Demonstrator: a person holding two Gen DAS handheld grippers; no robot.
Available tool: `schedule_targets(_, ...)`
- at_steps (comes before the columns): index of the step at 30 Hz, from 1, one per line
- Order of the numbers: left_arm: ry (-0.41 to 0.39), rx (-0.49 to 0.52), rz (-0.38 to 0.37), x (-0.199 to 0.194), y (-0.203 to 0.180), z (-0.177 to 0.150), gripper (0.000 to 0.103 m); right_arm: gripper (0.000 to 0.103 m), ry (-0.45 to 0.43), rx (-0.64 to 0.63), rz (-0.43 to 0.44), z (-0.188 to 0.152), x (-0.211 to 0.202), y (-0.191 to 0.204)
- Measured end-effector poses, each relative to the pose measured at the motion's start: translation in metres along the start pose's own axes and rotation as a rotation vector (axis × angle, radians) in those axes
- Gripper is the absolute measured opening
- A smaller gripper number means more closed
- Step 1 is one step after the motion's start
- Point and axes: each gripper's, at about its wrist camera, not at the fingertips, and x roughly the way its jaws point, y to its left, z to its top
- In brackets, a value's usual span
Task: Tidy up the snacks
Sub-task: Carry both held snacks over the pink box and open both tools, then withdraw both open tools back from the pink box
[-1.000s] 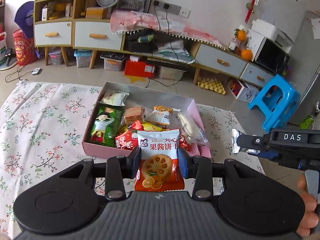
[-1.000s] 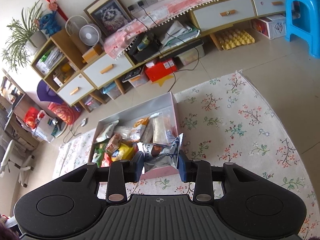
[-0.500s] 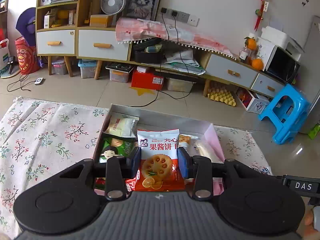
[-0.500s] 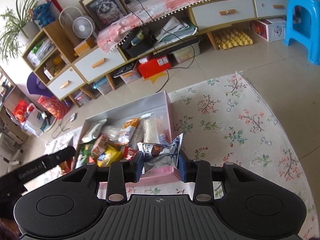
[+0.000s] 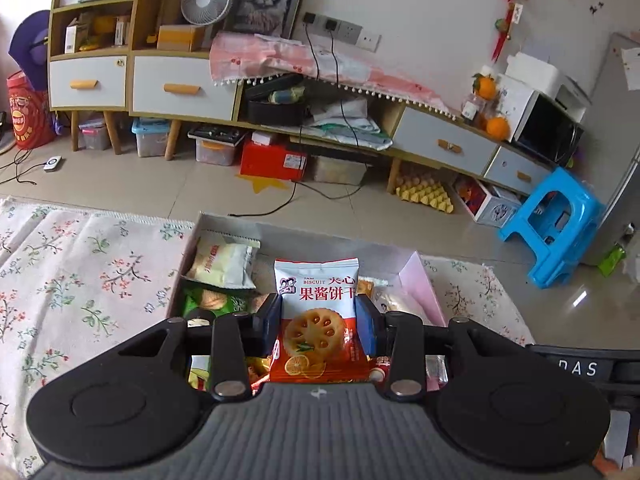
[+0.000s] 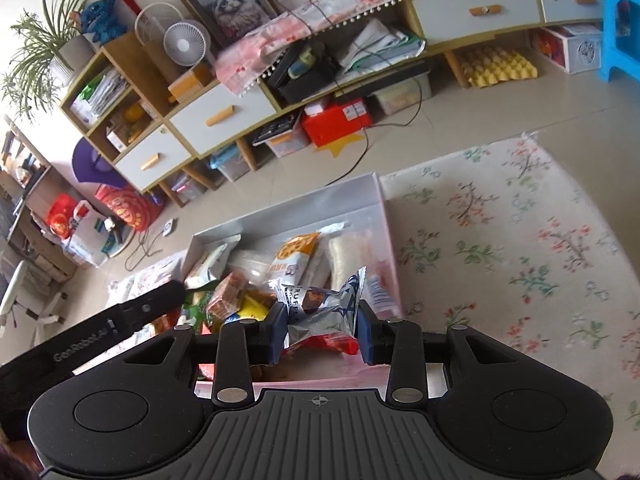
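- Left wrist view: left gripper (image 5: 318,326) fingers pinch a biscuit packet (image 5: 318,320) upright by its sides, held over the pink box (image 5: 418,284).
- The packet's bottom edge is hidden behind the gripper body.
- The box sits on a floral cloth (image 5: 80,272); its near half is blocked by the gripper. A pale snack bag (image 5: 222,262) and a green packet (image 5: 212,300) show inside at left.
- At the right edge only a cut-off black bar of the right gripper shows.
- Right wrist view: right gripper (image 6: 322,330) fingers pinch a crumpled silver truffle packet (image 6: 324,310) over the box (image 6: 384,240); its print is partly unreadable.
- The snacks under it are blurred, and a red wrapper (image 6: 328,345) is mostly hidden.
- The left gripper's arm (image 6: 120,316) enters from the left, fingertips not visible.
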Motion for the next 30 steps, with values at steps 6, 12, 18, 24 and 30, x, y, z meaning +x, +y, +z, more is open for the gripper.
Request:
schedule_targets(6, 0.006, -0.016, 0.002, 0.007, 0.006, 0.0, 0.036, 0.036, 0.007, 0.044, 0.039, 0.0, 0.014, 0.001)
schedule_targets(12, 0.007, -0.071, -0.029, 0.012, 0.009, 0.005, 0.044, 0.042, -0.054, 0.104, 0.082, 0.003, 0.015, 0.007)
schedule_targets(18, 0.014, -0.06, -0.013, 0.004, 0.009, 0.001, 0.048, 0.058, -0.043, 0.104, 0.058, 0.006, 0.005, 0.004)
schedule_targets(24, 0.017, -0.082, 0.009, -0.008, 0.009, 0.003, 0.052, 0.058, -0.037, 0.115, 0.025, 0.009, -0.013, 0.0)
schedule_targets(30, 0.079, -0.05, 0.133, -0.021, -0.005, -0.006, 0.073, 0.064, -0.001, 0.041, -0.015, 0.0, -0.028, 0.011)
